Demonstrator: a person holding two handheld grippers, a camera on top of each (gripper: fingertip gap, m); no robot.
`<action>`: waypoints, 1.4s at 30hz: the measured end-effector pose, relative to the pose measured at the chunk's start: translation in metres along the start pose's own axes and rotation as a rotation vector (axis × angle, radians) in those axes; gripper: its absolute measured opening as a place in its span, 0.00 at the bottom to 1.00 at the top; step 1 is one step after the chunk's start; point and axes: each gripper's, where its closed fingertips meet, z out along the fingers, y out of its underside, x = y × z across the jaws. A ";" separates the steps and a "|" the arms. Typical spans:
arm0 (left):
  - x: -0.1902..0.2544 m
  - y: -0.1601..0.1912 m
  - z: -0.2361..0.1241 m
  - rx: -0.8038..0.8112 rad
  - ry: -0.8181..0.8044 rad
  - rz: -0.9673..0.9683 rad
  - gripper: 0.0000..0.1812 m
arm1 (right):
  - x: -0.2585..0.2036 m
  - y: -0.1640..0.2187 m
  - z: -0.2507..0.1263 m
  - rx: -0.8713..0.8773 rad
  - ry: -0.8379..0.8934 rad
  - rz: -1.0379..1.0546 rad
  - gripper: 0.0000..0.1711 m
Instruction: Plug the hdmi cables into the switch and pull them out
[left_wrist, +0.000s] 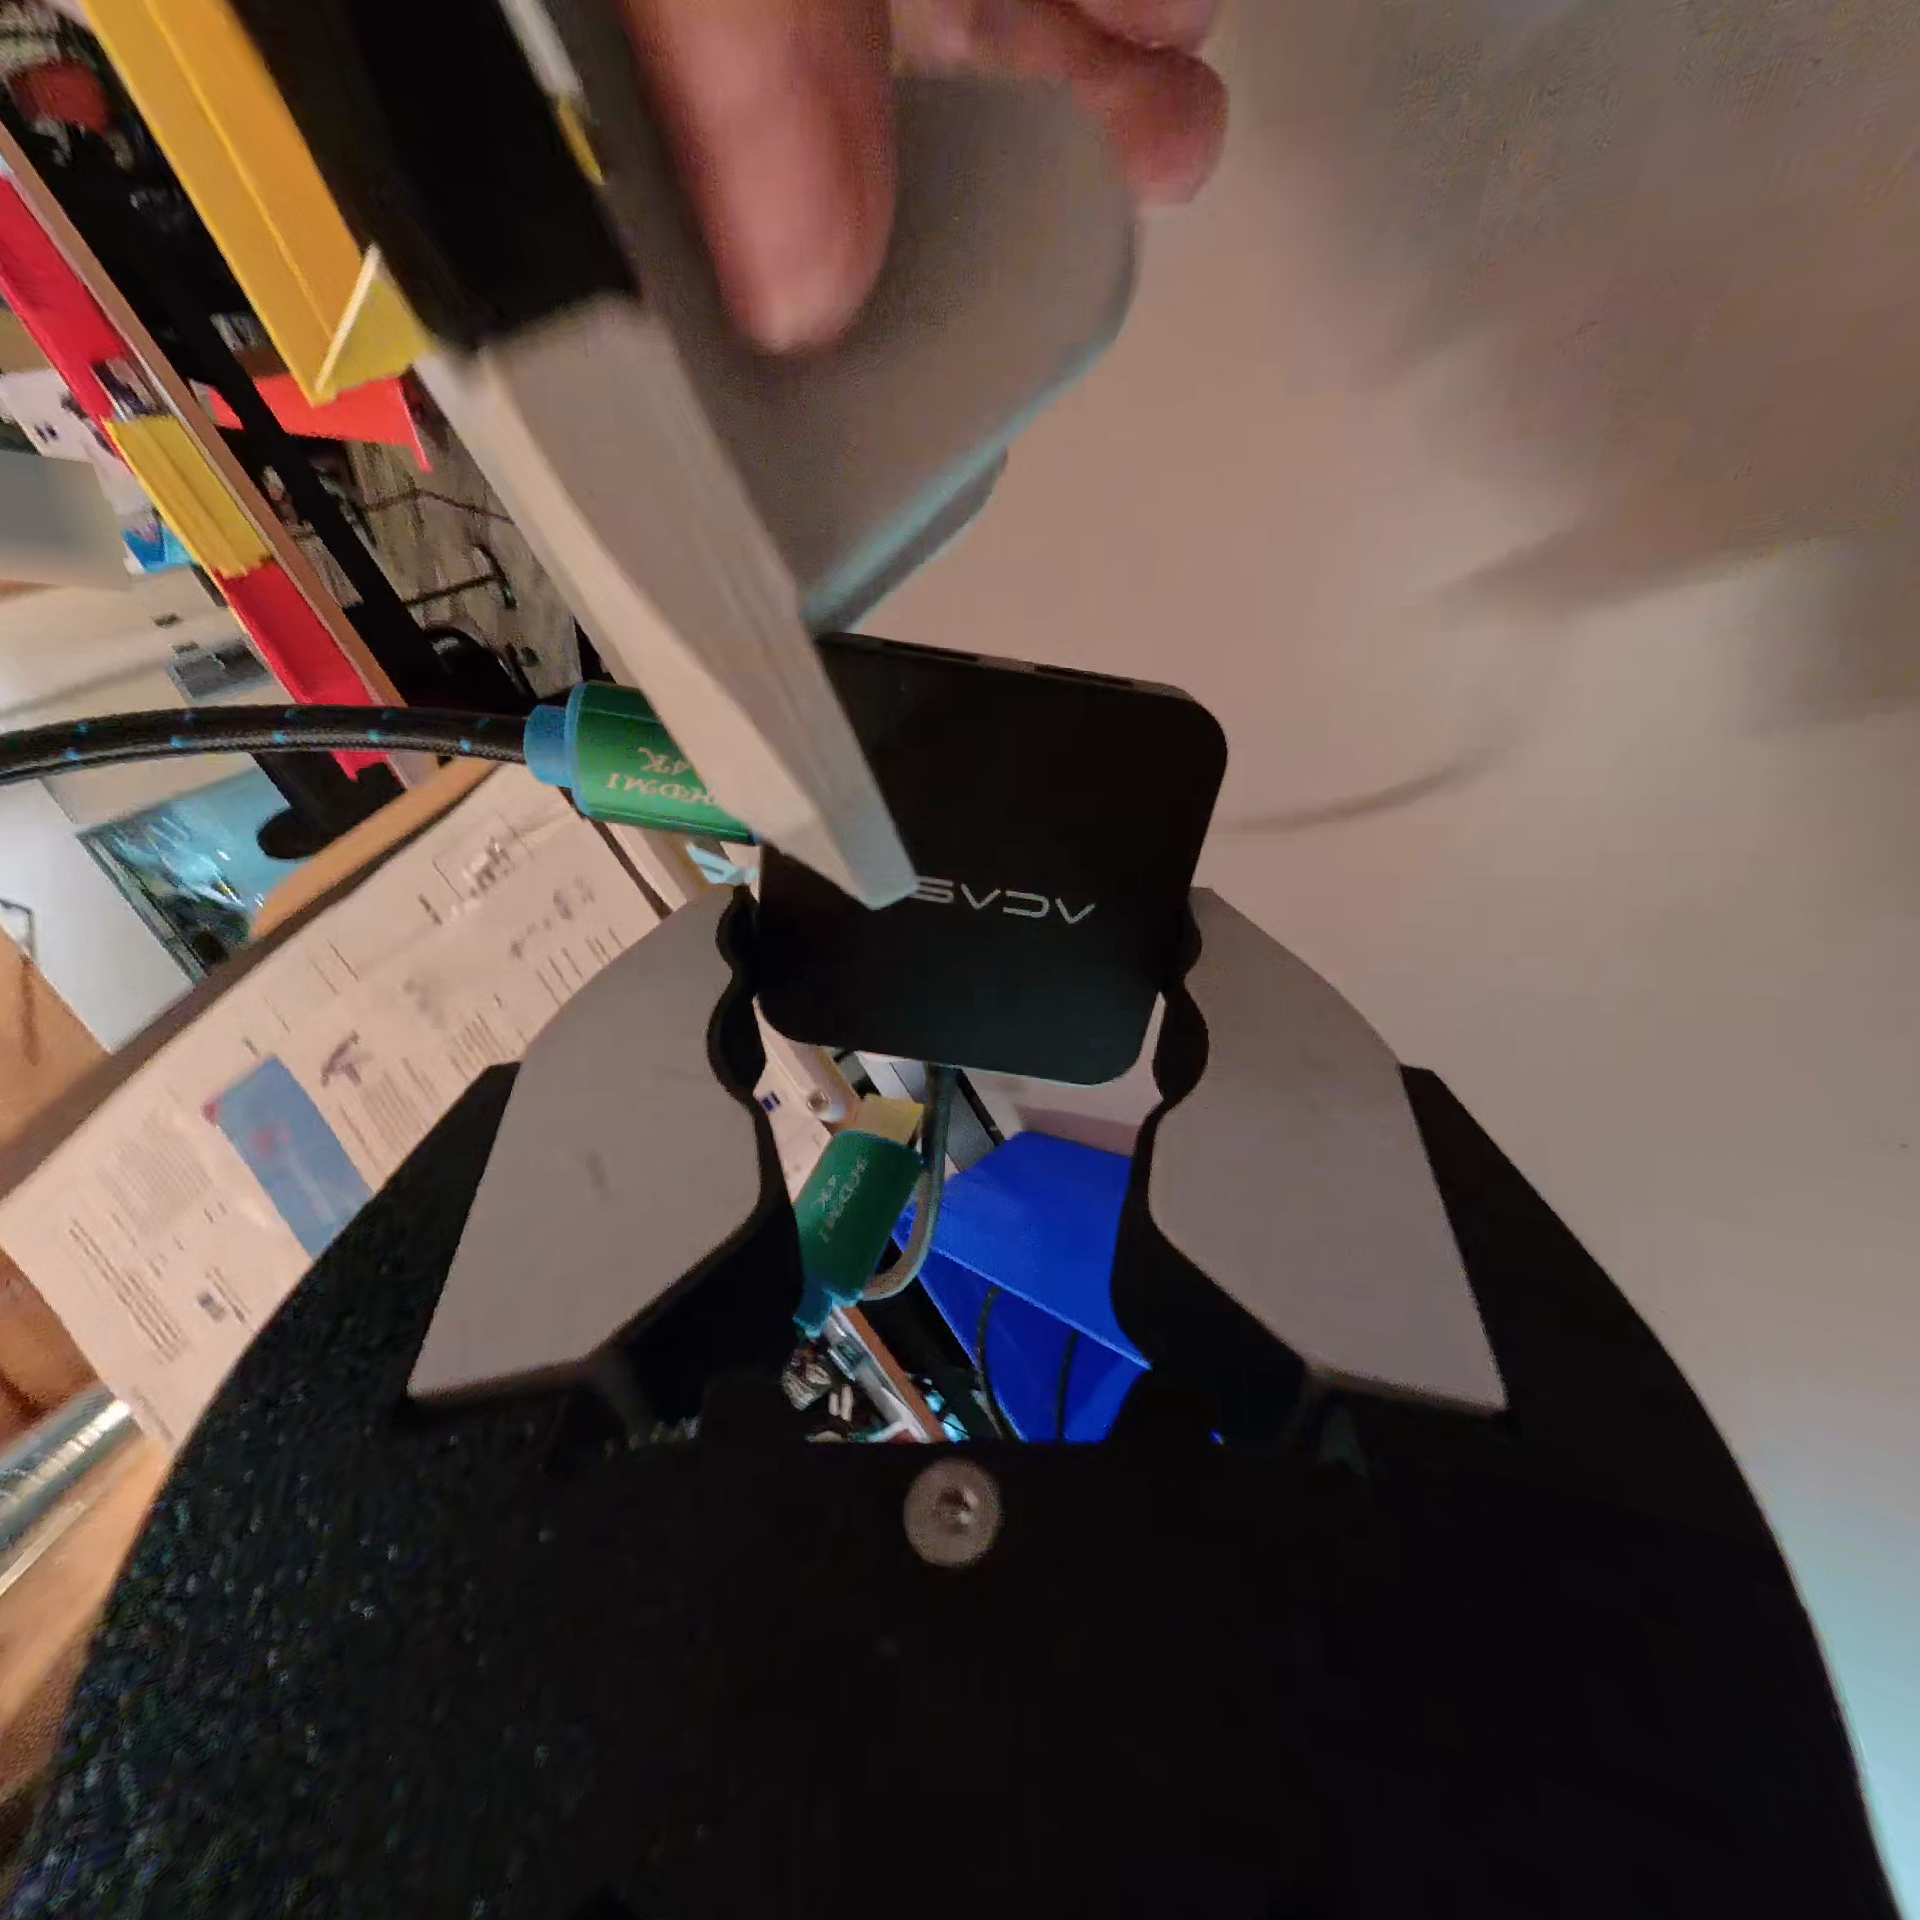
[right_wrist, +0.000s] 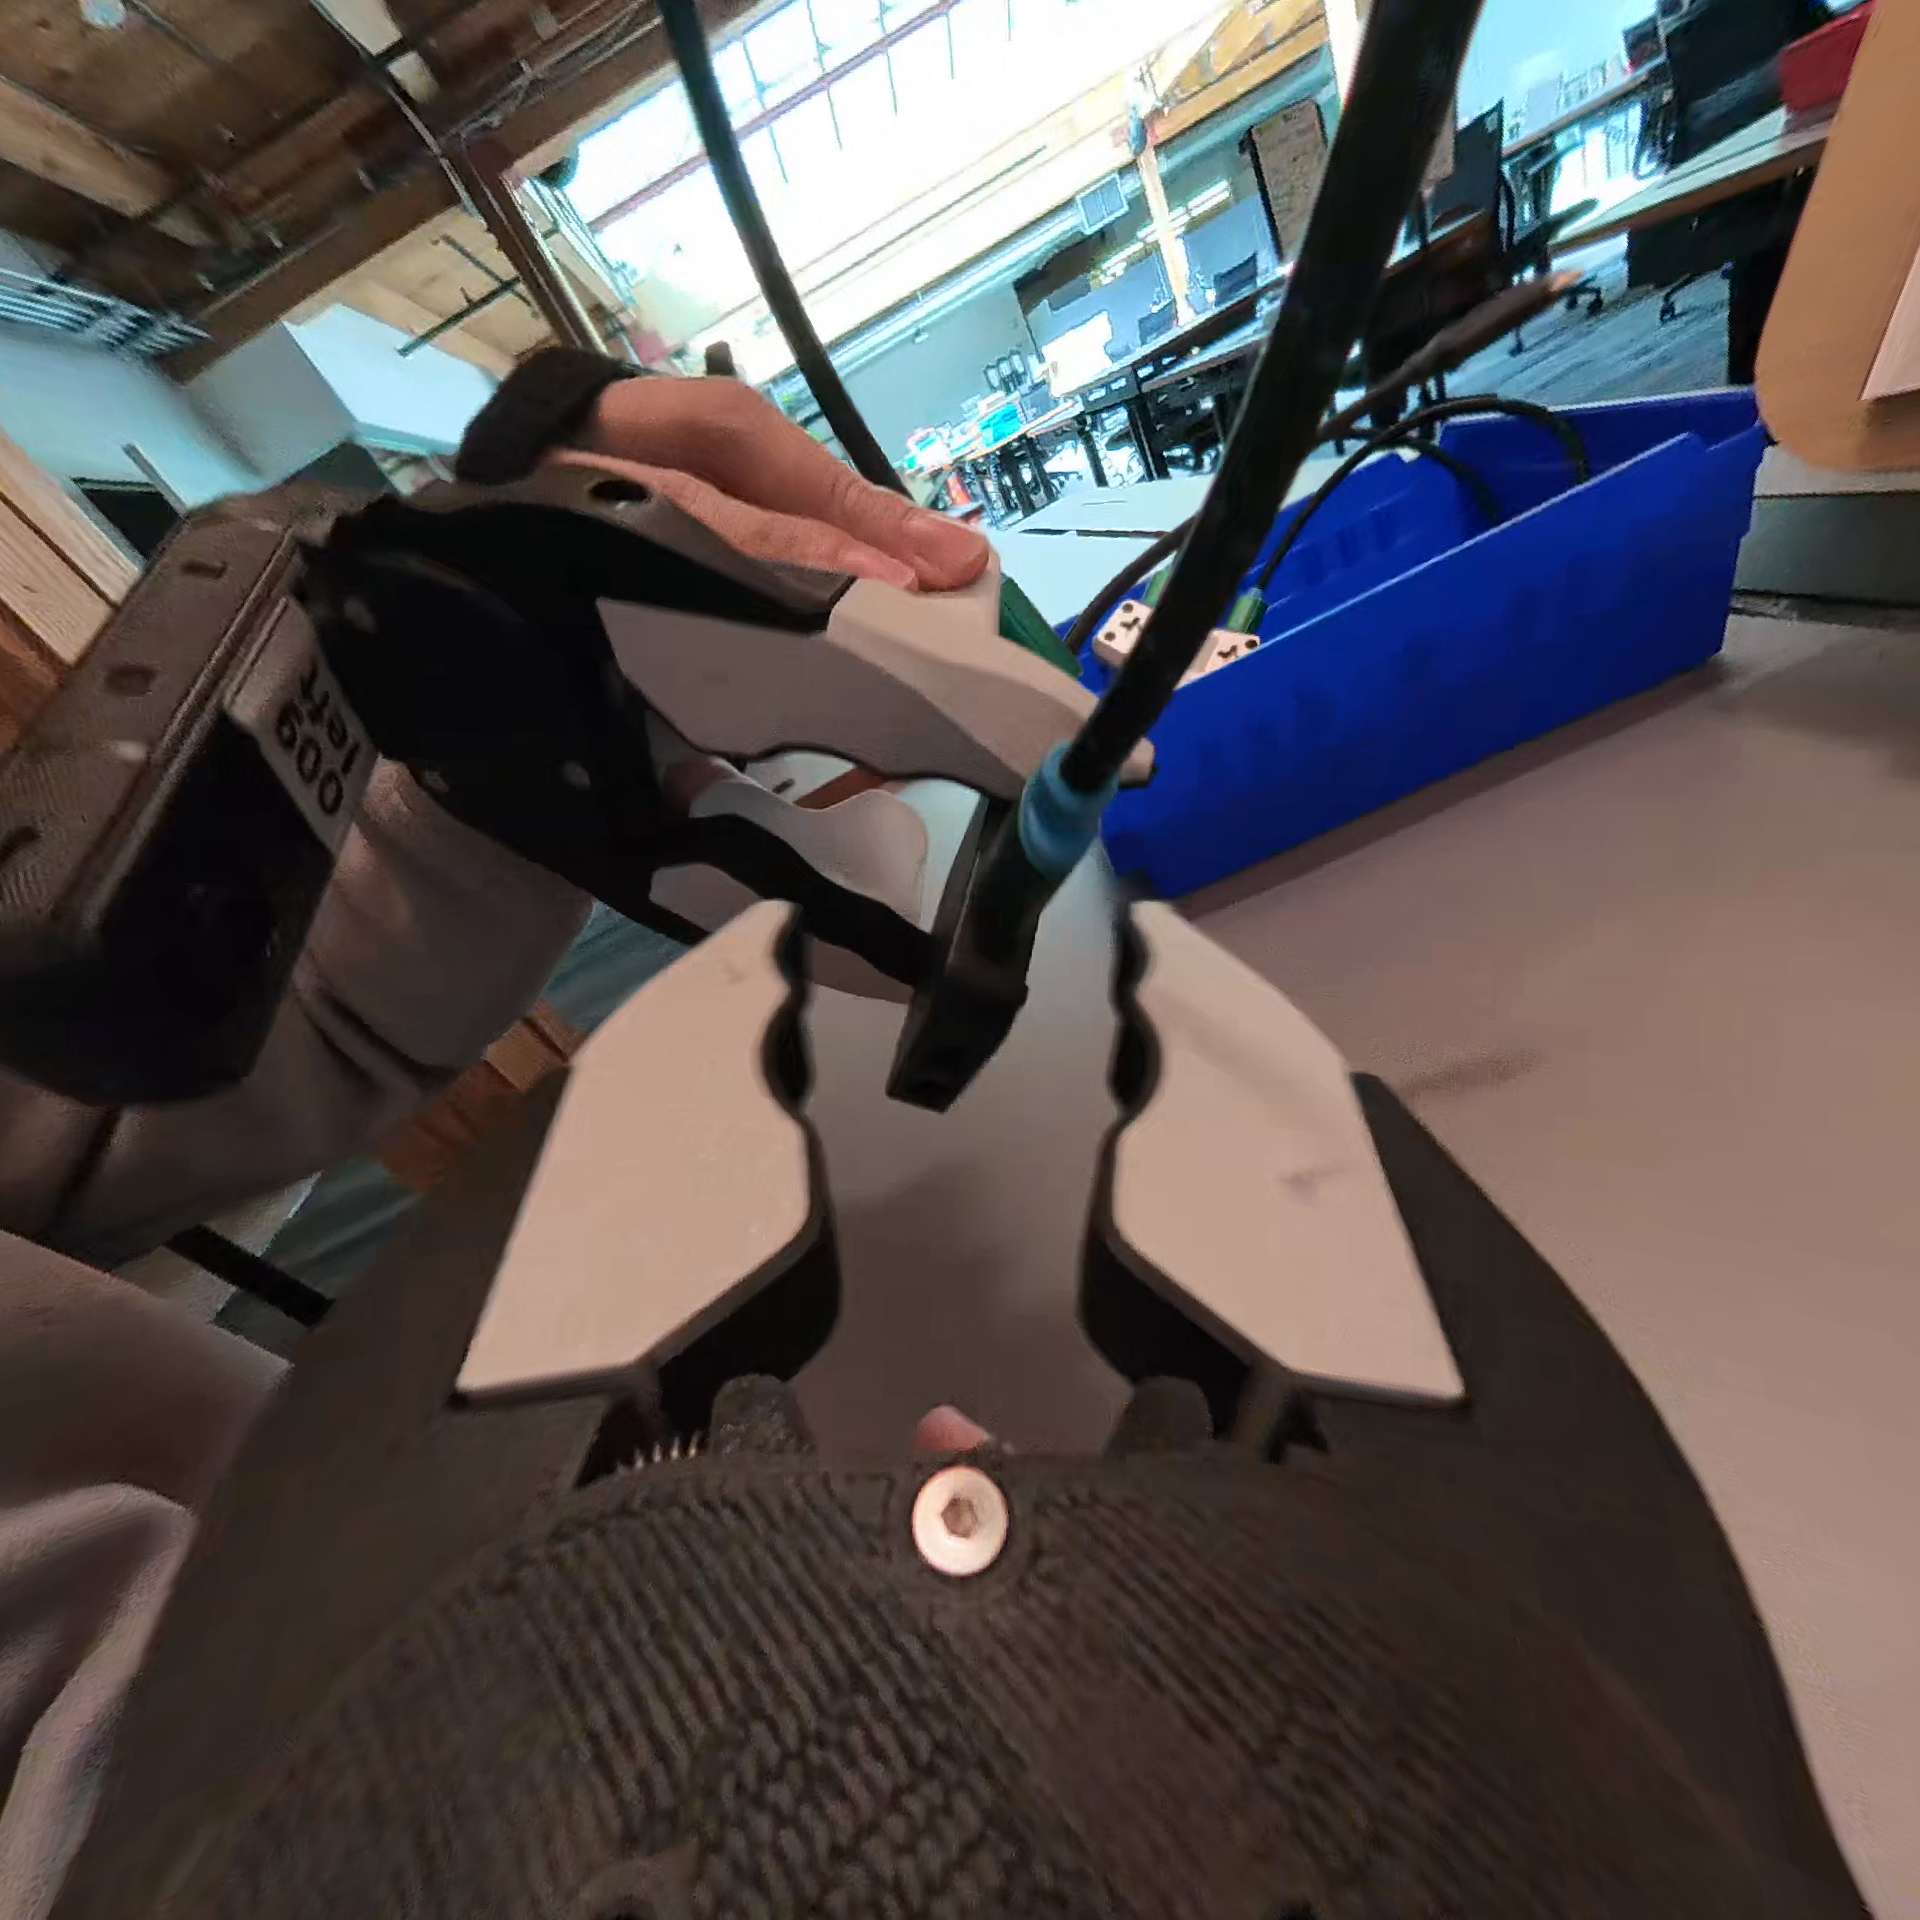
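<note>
My left gripper (left_wrist: 966, 925) is shut on a small black switch box (left_wrist: 997, 810) and holds it in the air above the table. A green HDMI plug (left_wrist: 634, 764) on a black braided cable (left_wrist: 260, 732) sits in the switch's left side. A second green plug (left_wrist: 852, 1195) hangs below the switch. In the right wrist view my right gripper (right_wrist: 961, 992) is open, with the switch (right_wrist: 956, 1018) edge-on between its fingers, untouched. The plug's blue collar (right_wrist: 1049, 821) and cable (right_wrist: 1247, 416) rise from the switch. One right finger (left_wrist: 707, 644) lies over the green plug in the left wrist view.
A blue bin (right_wrist: 1455, 675) with more cables and small white parts stands on the grey table (right_wrist: 1558, 1039) behind the switch; it also shows in the left wrist view (left_wrist: 1039, 1226). A printed cardboard box (left_wrist: 312, 1091) and coloured shelving lie to the left.
</note>
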 end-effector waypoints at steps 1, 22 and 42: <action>0.001 -0.006 0.003 0.008 -0.002 0.027 0.41 | 0.002 0.002 -0.001 -0.005 -0.002 0.010 0.20; -0.032 -0.044 -0.013 0.476 -0.483 -0.834 0.48 | 0.049 -0.042 -0.053 0.559 -0.163 0.599 0.08; -0.003 -0.029 0.002 0.734 -0.443 -1.117 0.40 | 0.014 0.003 -0.013 0.304 -0.085 0.488 0.09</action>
